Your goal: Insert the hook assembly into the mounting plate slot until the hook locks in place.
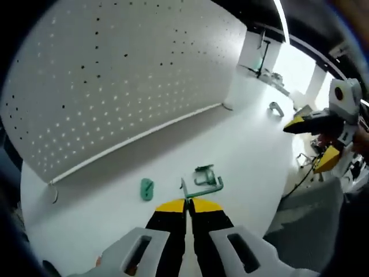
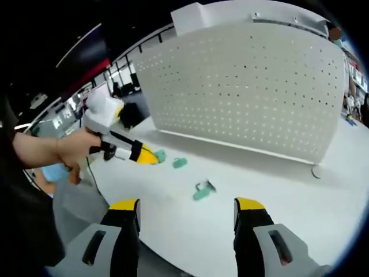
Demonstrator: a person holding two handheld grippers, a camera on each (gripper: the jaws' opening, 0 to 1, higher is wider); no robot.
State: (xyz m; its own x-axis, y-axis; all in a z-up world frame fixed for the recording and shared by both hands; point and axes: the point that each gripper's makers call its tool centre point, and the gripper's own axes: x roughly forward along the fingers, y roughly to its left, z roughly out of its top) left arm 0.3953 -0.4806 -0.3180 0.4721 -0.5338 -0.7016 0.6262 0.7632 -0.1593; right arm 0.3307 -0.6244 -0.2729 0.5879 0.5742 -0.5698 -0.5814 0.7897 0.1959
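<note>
While the right gripper (image 2: 187, 210) gapes, the clenched left gripper (image 1: 188, 203) almost touches the hook assembly (image 1: 206, 180)

A white desk (image 1: 242, 150) is seen, backed by a white pegboard (image 2: 248, 86) dotted with rows of small dark holes. Green is shown on the hook (image 1: 206, 180) and clip (image 1: 147, 188). Both tools (image 1: 187, 206) (image 2: 187, 210) are tipped yellow over black, with grey bodies.
</note>
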